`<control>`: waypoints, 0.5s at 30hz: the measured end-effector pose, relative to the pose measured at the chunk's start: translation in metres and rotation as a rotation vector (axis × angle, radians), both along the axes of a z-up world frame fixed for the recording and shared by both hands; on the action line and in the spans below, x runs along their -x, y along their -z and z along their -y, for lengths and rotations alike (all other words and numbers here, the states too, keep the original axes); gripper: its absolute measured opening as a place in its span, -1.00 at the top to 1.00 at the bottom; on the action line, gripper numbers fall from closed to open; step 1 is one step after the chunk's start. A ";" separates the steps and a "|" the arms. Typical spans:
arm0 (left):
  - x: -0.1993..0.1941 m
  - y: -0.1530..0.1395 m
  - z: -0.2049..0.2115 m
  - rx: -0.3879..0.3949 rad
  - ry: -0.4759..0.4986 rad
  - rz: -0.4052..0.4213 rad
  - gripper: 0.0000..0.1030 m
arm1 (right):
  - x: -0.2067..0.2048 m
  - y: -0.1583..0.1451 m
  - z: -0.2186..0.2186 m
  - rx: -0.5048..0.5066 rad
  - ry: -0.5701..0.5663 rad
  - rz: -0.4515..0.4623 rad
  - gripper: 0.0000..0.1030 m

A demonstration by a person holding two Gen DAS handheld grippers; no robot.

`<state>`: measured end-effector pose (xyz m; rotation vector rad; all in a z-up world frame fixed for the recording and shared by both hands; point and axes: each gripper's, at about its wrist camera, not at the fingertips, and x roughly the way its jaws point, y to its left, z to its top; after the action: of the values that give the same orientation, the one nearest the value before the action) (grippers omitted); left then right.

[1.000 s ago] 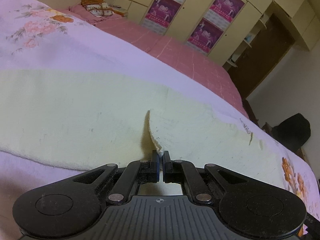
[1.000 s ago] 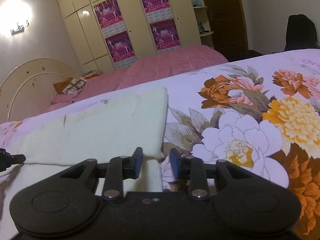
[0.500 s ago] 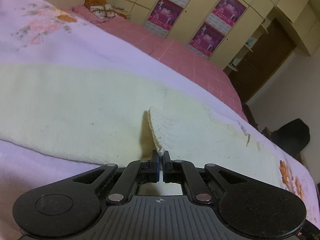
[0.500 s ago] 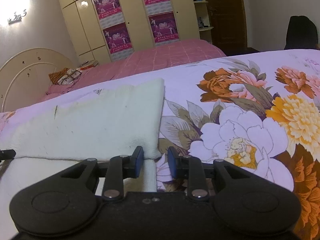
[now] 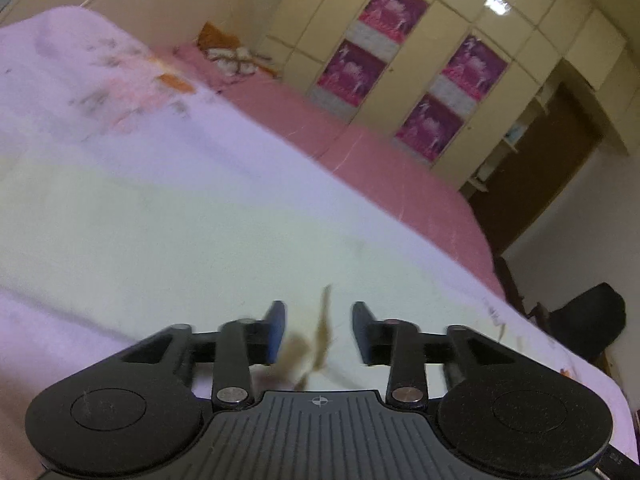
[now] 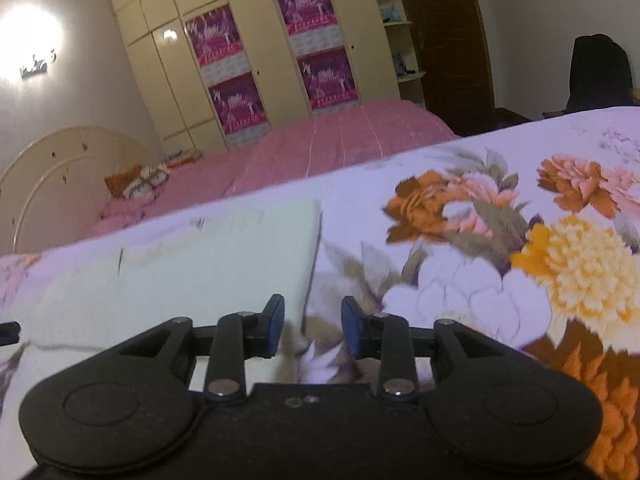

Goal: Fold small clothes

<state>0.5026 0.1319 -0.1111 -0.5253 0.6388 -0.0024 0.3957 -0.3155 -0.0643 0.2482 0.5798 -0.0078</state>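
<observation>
now left gripper jaws opening, cream cloth flat just ahead, unheld; right gripper apart, cloth edge between.

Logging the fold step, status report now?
Left gripper jaws opening, nothing pinched. Right gripper open, empty. Pale yellow knitted garment lying folded on floral bedsheet. Nothing in the way.

Looked forward and down from each gripper, low and close over the bed. Left view rolled, wardrobe at upper right; right view had wardrobe at upper centre. Shared: cloth, pink bed, wardrobe.
</observation>
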 end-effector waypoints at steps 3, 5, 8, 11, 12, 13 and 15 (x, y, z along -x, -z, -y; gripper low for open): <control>-0.016 -0.003 0.029 -0.041 0.094 0.019 0.28 | -0.017 0.000 -0.001 -0.003 -0.013 0.004 0.52; -0.029 0.006 0.046 -0.078 0.144 -0.013 0.28 | -0.029 0.003 -0.007 0.007 -0.043 0.005 0.57; -0.039 0.023 0.052 -0.137 0.170 -0.061 0.28 | -0.046 0.018 -0.019 0.072 -0.075 -0.082 0.62; -0.038 0.006 0.054 -0.183 0.165 -0.018 0.28 | -0.046 0.015 -0.016 0.085 -0.094 -0.061 0.61; -0.040 0.003 0.056 -0.186 0.169 0.002 0.28 | -0.046 0.011 -0.012 0.079 -0.086 -0.029 0.54; -0.045 0.001 0.059 -0.179 0.180 0.006 0.28 | -0.051 0.008 -0.008 0.071 -0.077 -0.006 0.54; -0.061 0.001 0.065 -0.189 0.204 0.003 0.28 | -0.068 0.007 -0.001 0.041 -0.054 -0.002 0.60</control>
<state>0.5636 0.0664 -0.1122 -0.2765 0.6795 -0.1343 0.4641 -0.3148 -0.0713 0.1928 0.5877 0.0326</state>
